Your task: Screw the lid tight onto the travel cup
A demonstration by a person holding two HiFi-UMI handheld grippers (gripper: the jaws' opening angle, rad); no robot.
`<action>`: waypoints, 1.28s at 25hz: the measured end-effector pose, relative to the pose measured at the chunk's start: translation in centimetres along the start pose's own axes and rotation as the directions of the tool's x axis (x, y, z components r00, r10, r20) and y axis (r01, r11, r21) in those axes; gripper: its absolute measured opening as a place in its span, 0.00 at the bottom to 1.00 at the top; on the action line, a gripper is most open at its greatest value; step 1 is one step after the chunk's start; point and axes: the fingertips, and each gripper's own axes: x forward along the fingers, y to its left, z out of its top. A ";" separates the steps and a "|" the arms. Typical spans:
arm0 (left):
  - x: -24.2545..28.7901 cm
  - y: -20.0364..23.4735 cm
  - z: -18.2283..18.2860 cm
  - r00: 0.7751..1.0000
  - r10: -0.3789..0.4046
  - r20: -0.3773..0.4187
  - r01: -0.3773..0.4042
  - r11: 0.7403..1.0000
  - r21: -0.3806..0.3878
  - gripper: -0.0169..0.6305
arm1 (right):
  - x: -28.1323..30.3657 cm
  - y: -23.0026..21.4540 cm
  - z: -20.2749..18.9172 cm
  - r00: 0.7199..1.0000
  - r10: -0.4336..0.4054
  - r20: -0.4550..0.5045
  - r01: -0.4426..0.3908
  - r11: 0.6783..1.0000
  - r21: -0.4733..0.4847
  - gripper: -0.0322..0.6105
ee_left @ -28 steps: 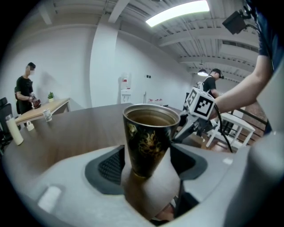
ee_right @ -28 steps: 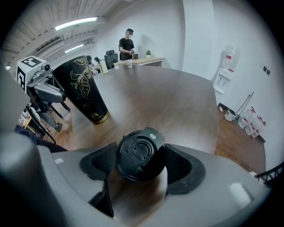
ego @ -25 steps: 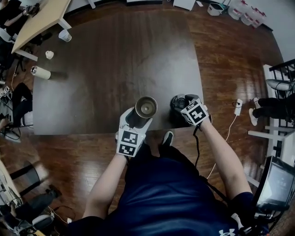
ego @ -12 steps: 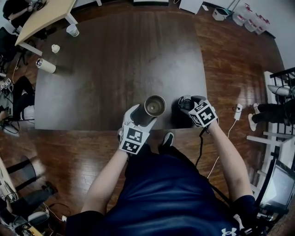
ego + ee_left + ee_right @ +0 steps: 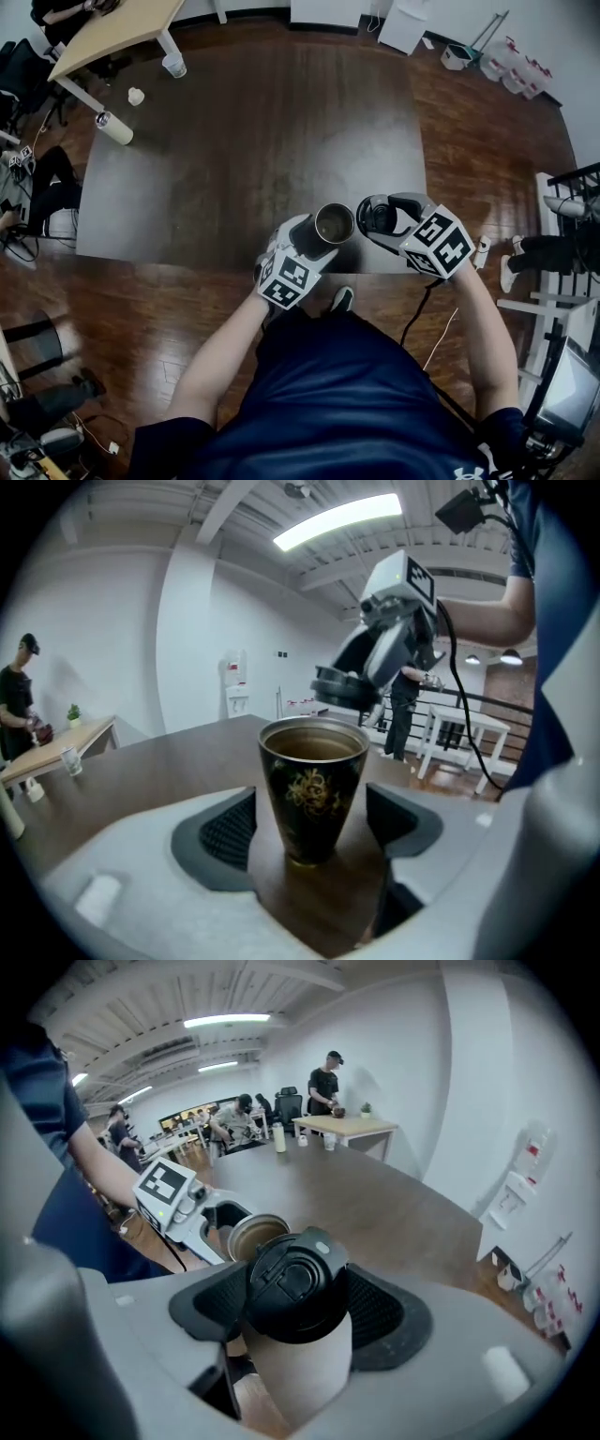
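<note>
A black travel cup (image 5: pixel 312 785) with a gold pattern stands upright and lidless near the table's front edge (image 5: pixel 225 260). My left gripper (image 5: pixel 309 822) is open around it. Its jaws have just been opening, and a narrow gap shows on each side of the cup. In the head view the cup (image 5: pixel 334 225) sits just ahead of the left gripper (image 5: pixel 317 239). My right gripper (image 5: pixel 295 1307) is shut on the black lid (image 5: pixel 295 1283) and holds it in the air, just right of the cup's rim and slightly above it. The lid (image 5: pixel 375 217) hangs beside the cup.
A white bottle (image 5: pixel 114 127) lies at the table's far left corner. A light wooden table (image 5: pixel 112 28) with small cups (image 5: pixel 172 66) stands beyond it, with a person (image 5: pixel 325 1082) at it. A cable and a small white device (image 5: pixel 483 248) lie on the floor at the right.
My right gripper has lifted the lid off the table and brought it up beside the cup's rim. The left gripper has stayed around the cup.
</note>
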 end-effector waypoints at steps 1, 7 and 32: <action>0.2 -0.2 0.1 1.000 -0.023 -0.001 0.023 1.000 0.020 0.61 | -0.3 0.7 1.5 1.000 0.015 0.006 -0.014 0.999 -0.043 0.57; 1.2 -0.3 1.0 0.993 -0.115 -0.023 0.117 0.982 0.148 0.64 | 1.2 4.9 6.3 0.983 0.178 -0.051 -0.185 0.963 -0.195 0.57; 0.5 0.6 0.2 0.998 -0.047 0.032 0.043 0.993 0.113 0.62 | 6.8 5.9 5.1 0.972 0.060 -0.227 -0.093 0.986 -0.136 0.57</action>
